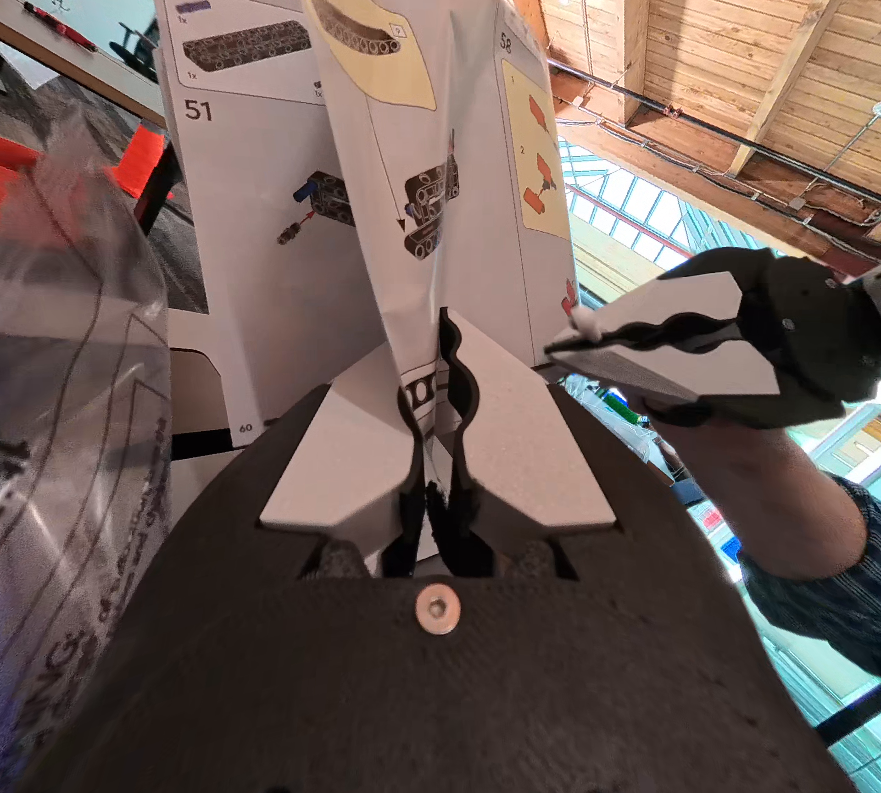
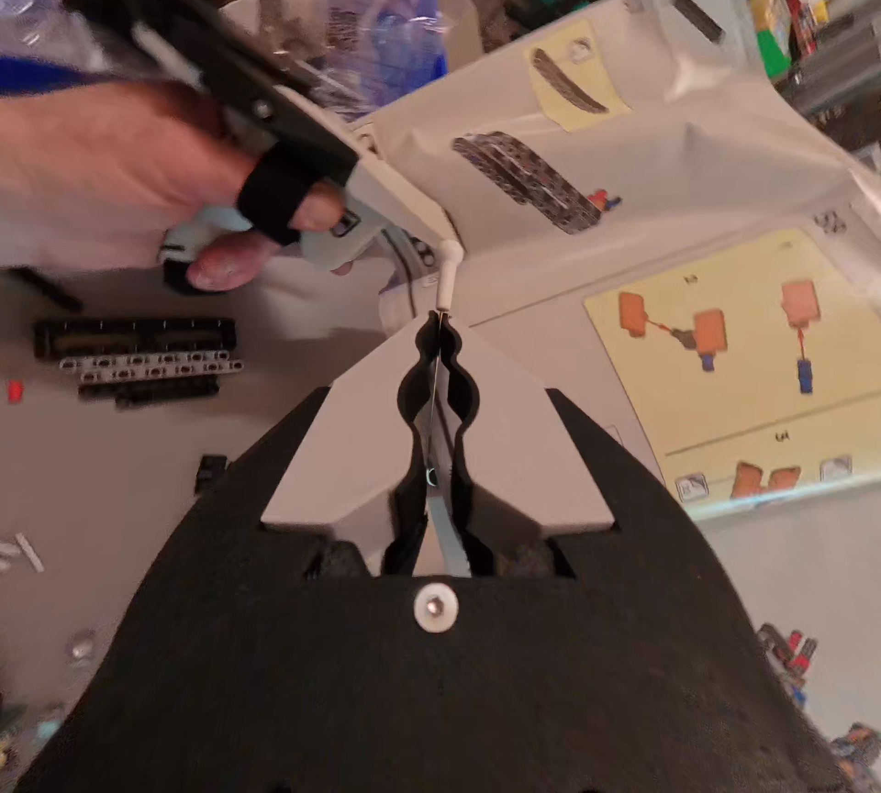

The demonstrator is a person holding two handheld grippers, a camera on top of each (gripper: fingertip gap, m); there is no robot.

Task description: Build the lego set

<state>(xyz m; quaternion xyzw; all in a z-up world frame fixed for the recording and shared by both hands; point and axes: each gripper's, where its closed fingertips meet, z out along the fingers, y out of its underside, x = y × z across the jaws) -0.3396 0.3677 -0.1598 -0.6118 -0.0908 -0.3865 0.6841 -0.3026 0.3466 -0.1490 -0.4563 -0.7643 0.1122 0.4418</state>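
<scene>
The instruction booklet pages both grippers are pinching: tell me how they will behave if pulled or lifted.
Probably floppy: the instruction booklet pages bow and crease above the left gripper, not standing flat. Likely light and easy to tear: the right gripper is shut on one thin sheet edge, so pulling the two apart could rip it. The glossy sheen suggests pages may slip.

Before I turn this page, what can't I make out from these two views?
- Left wrist view: the instruction booklet fills the middle and hides the table and parts behind it.
- Right wrist view: motion blur smears the lego beams; pieces uncountable.
- Right wrist view: the left gripper tip is hidden by the page.
</scene>
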